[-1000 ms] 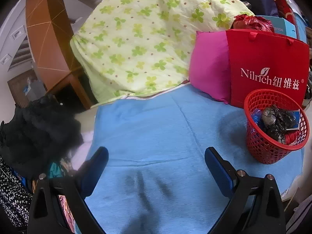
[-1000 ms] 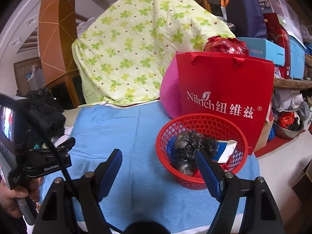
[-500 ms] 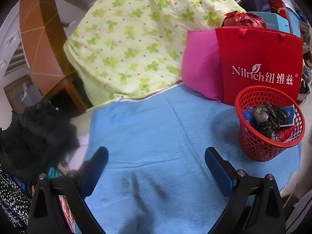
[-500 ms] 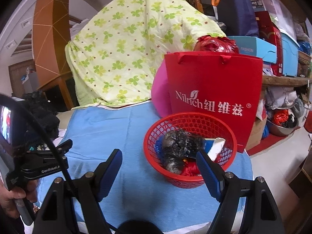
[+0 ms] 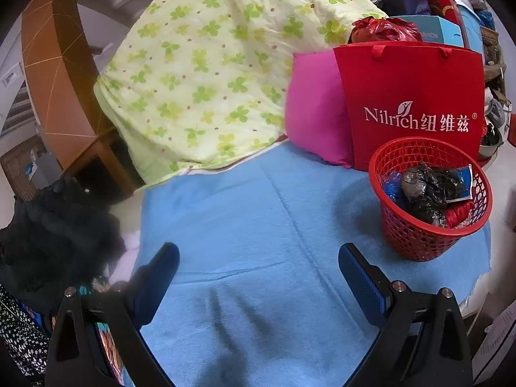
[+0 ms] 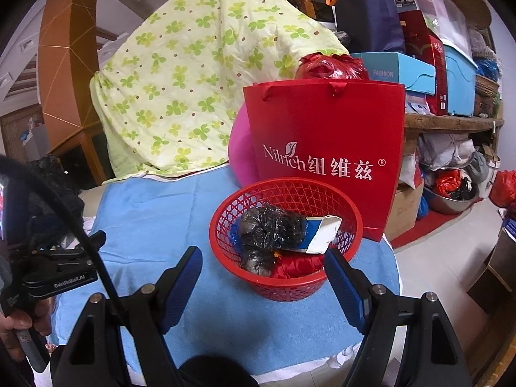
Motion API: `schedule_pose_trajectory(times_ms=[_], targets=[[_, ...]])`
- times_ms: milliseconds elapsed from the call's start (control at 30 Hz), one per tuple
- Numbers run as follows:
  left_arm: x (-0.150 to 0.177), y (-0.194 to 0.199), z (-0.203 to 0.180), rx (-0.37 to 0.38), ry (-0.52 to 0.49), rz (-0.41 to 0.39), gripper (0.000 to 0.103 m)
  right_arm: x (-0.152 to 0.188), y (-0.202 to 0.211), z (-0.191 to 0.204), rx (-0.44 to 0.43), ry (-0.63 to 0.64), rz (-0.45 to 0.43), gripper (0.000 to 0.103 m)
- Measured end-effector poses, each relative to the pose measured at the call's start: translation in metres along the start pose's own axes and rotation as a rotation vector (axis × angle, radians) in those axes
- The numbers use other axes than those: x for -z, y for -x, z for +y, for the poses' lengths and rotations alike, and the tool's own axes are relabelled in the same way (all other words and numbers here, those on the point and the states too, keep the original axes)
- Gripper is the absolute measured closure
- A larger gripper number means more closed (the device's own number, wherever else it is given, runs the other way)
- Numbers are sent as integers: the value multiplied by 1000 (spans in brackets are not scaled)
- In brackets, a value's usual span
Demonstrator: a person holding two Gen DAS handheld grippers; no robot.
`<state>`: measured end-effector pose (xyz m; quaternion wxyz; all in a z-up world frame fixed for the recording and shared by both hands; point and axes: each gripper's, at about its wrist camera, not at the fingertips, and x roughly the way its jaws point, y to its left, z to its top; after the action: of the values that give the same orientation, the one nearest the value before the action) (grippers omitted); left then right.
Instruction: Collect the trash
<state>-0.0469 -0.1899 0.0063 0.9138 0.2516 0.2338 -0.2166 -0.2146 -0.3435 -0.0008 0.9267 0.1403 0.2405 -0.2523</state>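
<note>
Left hand-held gripper (image 5: 258,269): I see both blue pads spread wide apart over the blue cloth (image 5: 258,213), nothing between them and nothing touched.
Right hand-held gripper (image 6: 262,269): jaws wide apart and empty; I have it pointing at the near side of the red basket (image 6: 225,222), and its right pad overlaps the basket rim in my view, though I cannot tell whether it touches.
Trash: it sits inside the red basket, a crumpled black plastic bag (image 6: 269,227) on top, a blue-and-white carton (image 6: 322,233) leaning against the right wall, something red (image 6: 296,266) low at the front and a bit of blue plastic at the left.
Red basket: upright on the blue cloth near its right edge; from the left wrist view it is well off to the right of that gripper.
Red paper bag (image 6: 329,148): stands upright just behind the basket, white lettering facing me.
Pink cushion (image 5: 314,113): tucked against the left side of the red paper bag.
Quilt (image 5: 209,74): pale green with a clover print, heaped behind the blue cloth.
Person's hand (image 6: 14,329): at the lower left of the right wrist view, gripping the handle of the other device.
</note>
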Motion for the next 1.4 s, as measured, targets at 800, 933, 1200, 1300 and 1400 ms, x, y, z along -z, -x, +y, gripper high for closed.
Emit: schedule_pose_trajectory(times_ms=[800, 933, 1200, 1300, 1400], targets=[[4, -2, -3, 7, -21, 2, 4, 4, -6, -2, 12, -7, 35, 22], [6, -3, -3, 11, -22, 7, 4, 5, -7, -5, 15, -16, 44, 22], [10, -5, 1, 19, -21, 16, 4, 7, -9, 0, 11, -6, 60, 22], [12, -7, 2, 22, -18, 22, 4, 8, -10, 2, 9, 0, 64, 22], [13, -8, 3, 22, -15, 25, 4, 8, -10, 4, 7, 1, 65, 22]])
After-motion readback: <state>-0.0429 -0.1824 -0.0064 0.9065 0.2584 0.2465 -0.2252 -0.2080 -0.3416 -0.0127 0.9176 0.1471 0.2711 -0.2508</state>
